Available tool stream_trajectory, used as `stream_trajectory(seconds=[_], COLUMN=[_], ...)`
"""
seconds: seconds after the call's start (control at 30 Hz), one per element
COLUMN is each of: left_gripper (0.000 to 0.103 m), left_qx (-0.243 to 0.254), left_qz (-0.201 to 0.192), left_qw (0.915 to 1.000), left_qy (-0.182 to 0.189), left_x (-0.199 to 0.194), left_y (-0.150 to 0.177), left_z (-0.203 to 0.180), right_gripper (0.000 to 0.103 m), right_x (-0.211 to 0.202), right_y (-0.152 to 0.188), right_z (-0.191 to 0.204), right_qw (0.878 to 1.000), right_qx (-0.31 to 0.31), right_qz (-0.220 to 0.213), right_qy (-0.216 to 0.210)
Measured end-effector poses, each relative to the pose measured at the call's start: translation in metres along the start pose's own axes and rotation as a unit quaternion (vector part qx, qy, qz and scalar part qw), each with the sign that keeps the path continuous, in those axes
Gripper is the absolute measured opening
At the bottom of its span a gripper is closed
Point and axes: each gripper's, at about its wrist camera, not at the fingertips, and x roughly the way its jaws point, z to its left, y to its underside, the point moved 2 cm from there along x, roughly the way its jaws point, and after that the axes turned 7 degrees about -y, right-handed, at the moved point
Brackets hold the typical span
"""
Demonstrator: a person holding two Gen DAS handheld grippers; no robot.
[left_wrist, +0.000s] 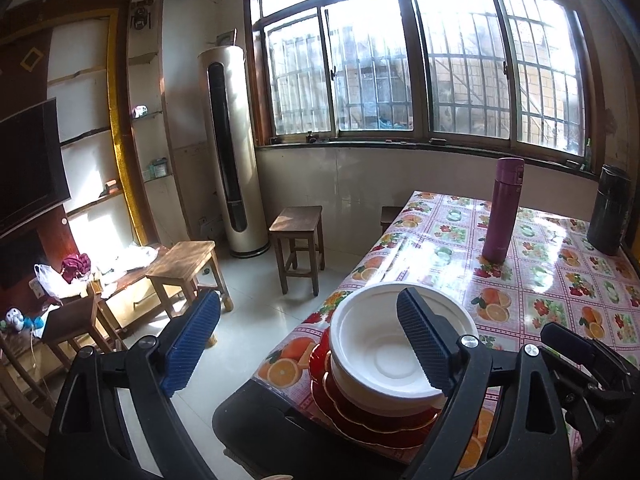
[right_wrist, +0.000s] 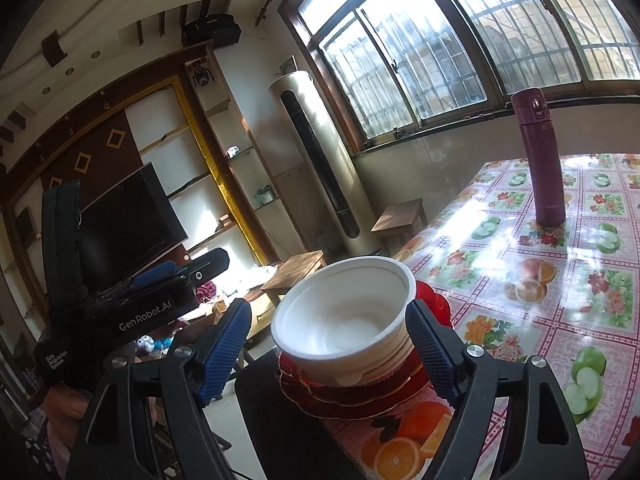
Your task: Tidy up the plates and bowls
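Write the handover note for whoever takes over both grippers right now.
Left gripper: jaws open, holding nothing.
Right gripper: jaws open either side of the white bowls, not pressing on them.
The white bowls are nested on the stacked red plates at the near corner of the table.
Done: plates and bowls in one pile.
Left: no other dishes in view; the purple flask and dark flask stand farther back.

place: home living-dining room | signs: fruit-print tabletop (left_wrist: 540, 280), wooden stools (left_wrist: 298, 232), television (right_wrist: 128, 224), standing air conditioner (left_wrist: 236, 152), barred window (left_wrist: 420, 68), wall shelves (left_wrist: 152, 116)
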Motion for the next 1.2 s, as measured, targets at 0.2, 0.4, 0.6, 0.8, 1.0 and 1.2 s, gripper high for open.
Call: stream_trajectory(seconds=[0.2,0.4,0.6,0.8,1.0,1.2], left_gripper=[0.103,0.103,0.103,0.103,0.103,0.103], left_qx=[0.014,0.044,0.053,0.036,0.023,0.010], left_qz=[-0.068,-0.087,-0.068,-0.029,-0.005,0.011], left_qw=[0.9964,0.9948,0.9963,0.9986,0.9988,0.9987], left_qy=[-0.050,-0.031,0.001,0.026,0.043,0.049], left_x=[-0.030,-0.042,-0.040,-0.033,-0.025,-0.017], left_y=[0.001,0.006,0.010,0.017,0.022,0.024], left_z=[-0.006,-0.018,-0.026,-0.026,-0.027,-0.017], right_gripper=[0.083,0.084,0.084,0.084,0.084,0.084], right_x=[-0.015,-0.020,-0.021,-0.021,-0.024,-0.020], right_y=[-0.001,0.001,0.004,0.007,0.013,0.017], right_z=[0.001,-0.003,-0.010,-0.009,-0.006,-0.009], right_qw=[1.000,1.000,0.999,0.999,0.999,0.998], right_qx=[0.000,0.008,0.021,0.025,0.011,0.023], right_qz=[-0.015,-0.022,-0.023,-0.022,-0.028,-0.022], right_qy=[-0.008,-0.014,-0.009,0.001,0.035,0.048])
